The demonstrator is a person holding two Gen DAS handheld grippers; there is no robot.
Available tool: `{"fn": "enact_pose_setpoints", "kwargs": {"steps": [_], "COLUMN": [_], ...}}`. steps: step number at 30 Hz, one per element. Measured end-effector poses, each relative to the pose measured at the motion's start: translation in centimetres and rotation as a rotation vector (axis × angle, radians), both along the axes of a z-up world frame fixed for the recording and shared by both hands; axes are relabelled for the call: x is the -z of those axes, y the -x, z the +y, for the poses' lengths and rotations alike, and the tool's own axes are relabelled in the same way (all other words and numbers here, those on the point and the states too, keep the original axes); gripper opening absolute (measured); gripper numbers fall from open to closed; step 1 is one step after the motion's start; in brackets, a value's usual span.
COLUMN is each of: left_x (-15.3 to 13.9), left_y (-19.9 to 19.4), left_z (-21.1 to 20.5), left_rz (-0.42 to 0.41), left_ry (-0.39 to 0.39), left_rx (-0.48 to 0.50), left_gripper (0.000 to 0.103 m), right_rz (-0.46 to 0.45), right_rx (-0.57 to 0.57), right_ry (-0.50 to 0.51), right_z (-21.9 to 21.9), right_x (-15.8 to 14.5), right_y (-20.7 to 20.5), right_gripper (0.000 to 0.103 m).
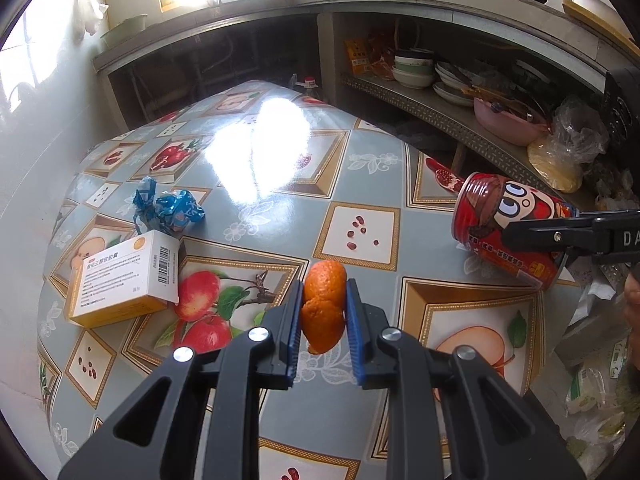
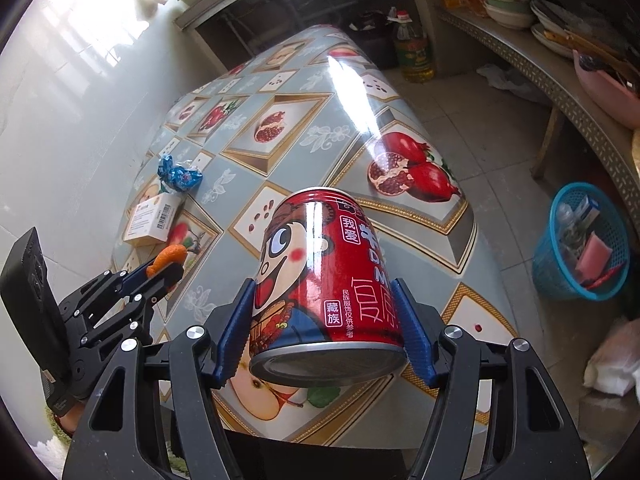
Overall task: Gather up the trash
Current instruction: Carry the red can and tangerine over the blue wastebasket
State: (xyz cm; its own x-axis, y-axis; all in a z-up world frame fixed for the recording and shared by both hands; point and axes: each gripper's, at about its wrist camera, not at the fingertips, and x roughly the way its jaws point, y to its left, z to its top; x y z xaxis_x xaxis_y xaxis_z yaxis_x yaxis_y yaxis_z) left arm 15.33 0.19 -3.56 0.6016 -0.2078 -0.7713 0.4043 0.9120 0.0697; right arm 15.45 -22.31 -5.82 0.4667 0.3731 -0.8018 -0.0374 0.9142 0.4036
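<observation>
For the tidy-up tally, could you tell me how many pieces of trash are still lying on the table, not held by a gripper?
2: a crumpled blue wrapper towards the table's far left, and a white-and-orange box just in front of it. More may lie outside the views.

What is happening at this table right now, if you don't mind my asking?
A person is clearing trash with a gripper in each hand. The left gripper is shut on a piece of orange peel, and the right gripper is shut on a red drink can. A crumpled blue wrapper and a small box remain on the table. A blue basket holding rubbish stands on the floor.
</observation>
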Motion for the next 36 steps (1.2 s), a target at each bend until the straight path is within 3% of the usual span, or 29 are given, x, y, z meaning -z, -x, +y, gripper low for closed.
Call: {"fn": "enact_pose_setpoints", "kwargs": {"steps": [6, 10, 16, 22, 29, 36], "left_x": [-0.7, -2.0, -4.8, -6.1, -4.5, 0.4], "left_y": [0.1, 0.1, -0.6, -1.8, -4.6, -8.3], "left_z": [-0.2, -1.0, -4.6, -11.0, -19.9, -28.5], "left_rz": [-0.01, -0.023, -0.033, 0.027, 0.218, 0.497], "left_ry": [0.013, 0.048, 0.13, 0.205, 0.266, 0.267], "left_rx": [0.004, 0.034, 0.135, 0.279, 0.42, 0.438], "left_gripper": [0.019, 0.019, 0.019, 0.019, 0.019, 0.02], "right_rz": [-0.03, -0.072, -0.139, -0.116, -0.026, 0.074], "right_rx": [0.014, 0.08, 0.328, 0.587, 0.729, 0.785], "right_ry": [-0.032, -0.054, 0.006, 0.073, 0.053, -0.105], "right_z": [-0.7, -3.4, -11.8, -20.0, -24.8, -27.5], "right_x": [-1.0, -2.5, -4.9, -4.3, 0.3, 7.5], "right_y": [0.6, 1.8, 5.9, 11.5, 14.9, 14.4], "right_gripper": [0.063, 0.063, 0.063, 0.063, 0.063, 0.063]}}
